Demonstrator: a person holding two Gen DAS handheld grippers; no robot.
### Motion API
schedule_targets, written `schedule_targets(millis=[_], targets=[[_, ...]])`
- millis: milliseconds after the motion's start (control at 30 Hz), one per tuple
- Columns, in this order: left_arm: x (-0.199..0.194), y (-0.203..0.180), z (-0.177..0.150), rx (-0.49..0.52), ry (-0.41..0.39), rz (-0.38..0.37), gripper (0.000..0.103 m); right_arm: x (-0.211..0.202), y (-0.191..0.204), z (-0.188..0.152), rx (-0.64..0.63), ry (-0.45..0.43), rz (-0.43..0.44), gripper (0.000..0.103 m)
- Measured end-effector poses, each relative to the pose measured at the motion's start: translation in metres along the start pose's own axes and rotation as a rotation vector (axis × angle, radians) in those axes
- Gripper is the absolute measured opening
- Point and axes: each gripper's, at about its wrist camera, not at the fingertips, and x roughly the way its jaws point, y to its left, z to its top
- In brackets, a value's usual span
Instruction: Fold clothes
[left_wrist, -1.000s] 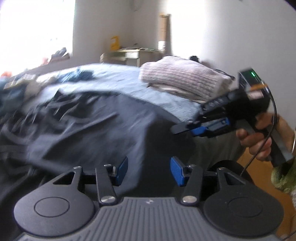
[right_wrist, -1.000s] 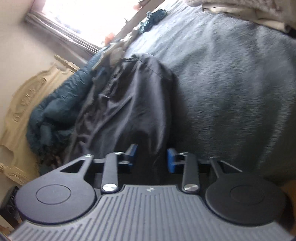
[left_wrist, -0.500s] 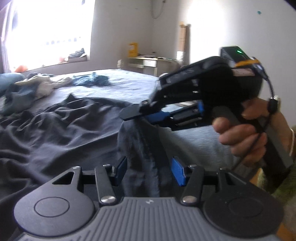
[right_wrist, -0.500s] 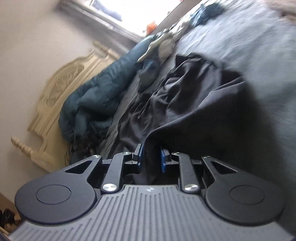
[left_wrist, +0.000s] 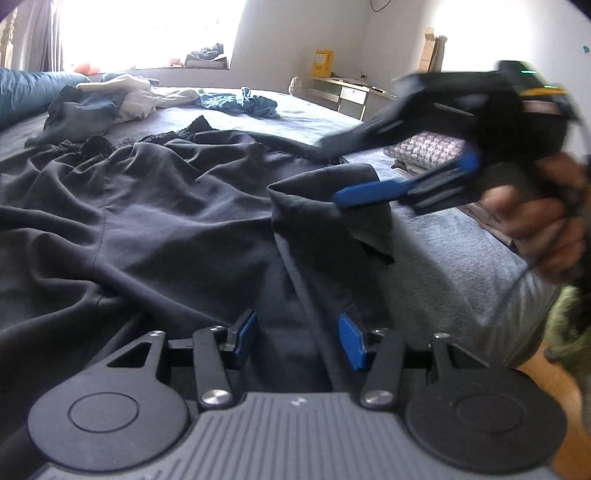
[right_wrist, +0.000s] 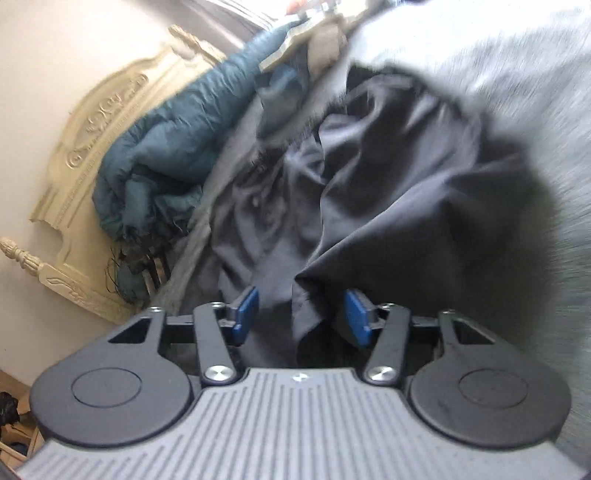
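Cloth, a dark garment (left_wrist: 155, 221), sprawls over the grey bed (left_wrist: 461, 251) at frame centre. Right gripper (left_wrist: 332, 170) is opening, a raised corner between its parting pads; left gripper (left_wrist: 297, 334), slowly closing, straddles a fold ungripped. Best clamp that seam before pulling taut. Blur hides the garment's outline.

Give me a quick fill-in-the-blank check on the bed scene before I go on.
1. The dark garment lies spread on the ____.
2. The right gripper has its jaws opening, with a fold of the ____ between them.
3. The folded knit lies beyond the right gripper, near the bed's ____ edge.

Missing: bed; garment; right
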Motion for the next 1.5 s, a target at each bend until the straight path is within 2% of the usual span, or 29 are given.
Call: schedule_targets(millis=[33,200,333,467,500,567,600,633,667,967,1100,1300,1500], targets=[[0.001,0.000,0.000,0.003,-0.001,-0.003,0.051,-0.012,0.001,-0.001,0.001,-0.025,0.002,0.060],[0.002,0.001,-0.001,0.002,-0.007,-0.016,0.051,-0.048,-0.008,-0.013,0.050,-0.130,-0.055,0.061],[0.004,0.000,-0.001,0.015,-0.007,-0.013,0.051,-0.031,-0.039,-0.027,0.156,-0.107,-0.152,0.059],[0.005,-0.004,-0.001,0.037,-0.006,0.001,0.051,-0.007,-0.058,-0.028,0.198,-0.101,-0.109,0.053],[0.006,-0.004,-0.001,0.042,-0.006,0.004,0.051,-0.002,-0.059,-0.027,0.199,-0.101,-0.097,0.050],[0.006,-0.004,-0.001,0.047,-0.004,0.008,0.051,0.004,-0.059,-0.027,0.193,-0.088,-0.079,0.023],[0.006,-0.005,-0.001,0.050,-0.003,0.009,0.051,0.005,-0.057,-0.027,0.183,-0.087,-0.075,0.017],[0.006,-0.005,-0.001,0.053,-0.002,0.010,0.051,0.005,-0.055,-0.028,0.168,-0.090,-0.074,0.008],[0.005,-0.005,0.000,0.058,-0.003,0.012,0.051,0.002,-0.051,-0.029,0.150,-0.099,-0.082,0.005],[-0.015,-0.018,0.004,0.122,-0.020,-0.035,0.052,-0.068,-0.022,-0.023,-0.003,-0.255,-0.195,0.003],[-0.014,-0.031,0.002,0.171,-0.007,-0.054,0.052,-0.095,-0.019,-0.015,-0.054,-0.300,-0.287,0.003],[-0.008,-0.046,-0.002,0.251,0.016,-0.053,0.052,-0.116,-0.040,-0.009,-0.082,-0.285,-0.424,0.000],[-0.006,-0.050,-0.005,0.286,0.034,-0.038,0.052,-0.119,-0.075,-0.015,-0.068,-0.254,-0.558,0.000]])
